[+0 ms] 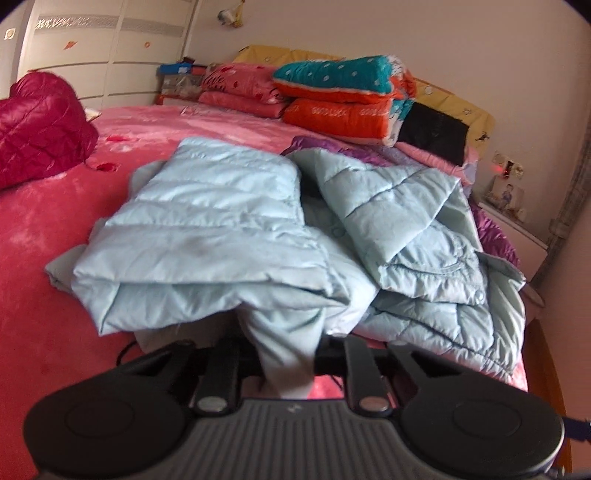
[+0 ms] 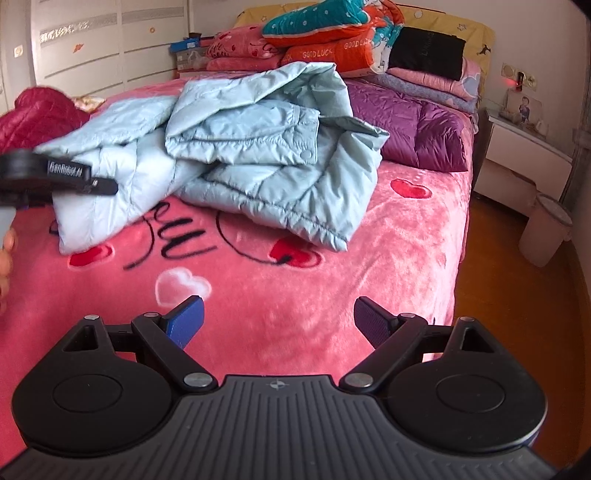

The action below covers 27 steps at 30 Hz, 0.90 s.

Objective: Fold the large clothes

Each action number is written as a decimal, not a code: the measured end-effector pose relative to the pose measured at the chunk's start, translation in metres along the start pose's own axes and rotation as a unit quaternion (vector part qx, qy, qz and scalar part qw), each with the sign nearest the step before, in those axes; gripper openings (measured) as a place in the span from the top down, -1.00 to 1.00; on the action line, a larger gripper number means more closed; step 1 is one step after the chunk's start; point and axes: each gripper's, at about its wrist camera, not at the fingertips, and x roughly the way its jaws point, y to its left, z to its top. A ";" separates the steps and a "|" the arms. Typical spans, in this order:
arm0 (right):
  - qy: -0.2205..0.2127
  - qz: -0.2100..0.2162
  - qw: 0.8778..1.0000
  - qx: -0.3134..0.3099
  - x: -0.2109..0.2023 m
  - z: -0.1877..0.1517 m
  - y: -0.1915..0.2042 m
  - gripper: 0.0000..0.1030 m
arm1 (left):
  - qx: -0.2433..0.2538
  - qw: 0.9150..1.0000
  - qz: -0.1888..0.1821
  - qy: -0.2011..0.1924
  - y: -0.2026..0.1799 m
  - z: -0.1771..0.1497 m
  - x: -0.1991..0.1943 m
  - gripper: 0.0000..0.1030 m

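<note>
I see a bed point(image 2: 406, 258) under a pink heart blanket, white wardrobe doors point(image 1: 92, 55) behind, a white nightstand point(image 2: 517, 162), orange-brown floor point(image 2: 517, 314).

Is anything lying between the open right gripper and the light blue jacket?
Nothing visible: only bare pink blanket lies between the right gripper and the light blue jacket. The left gripper already pinches its near edge.

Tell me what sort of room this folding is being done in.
Most likely a home bedroom: a bed with a pink heart-print blanket, folded quilts stacked at its head, a white nightstand beside it, and a white wardrobe along the wall.
</note>
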 end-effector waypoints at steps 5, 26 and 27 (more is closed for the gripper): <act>-0.002 0.018 0.999 0.043 0.003 0.017 -0.003 -1.00 | -0.005 0.998 -0.044 -0.039 0.006 0.007 -0.017 0.87; -0.045 0.069 0.994 0.078 -0.022 0.075 -0.014 -1.00 | 0.104 0.970 -0.208 -0.068 -0.013 -0.017 -0.053 0.89; -0.045 0.087 0.991 0.087 -0.023 0.083 -0.017 -1.00 | 0.111 0.969 -0.210 -0.061 -0.015 -0.019 -0.051 0.89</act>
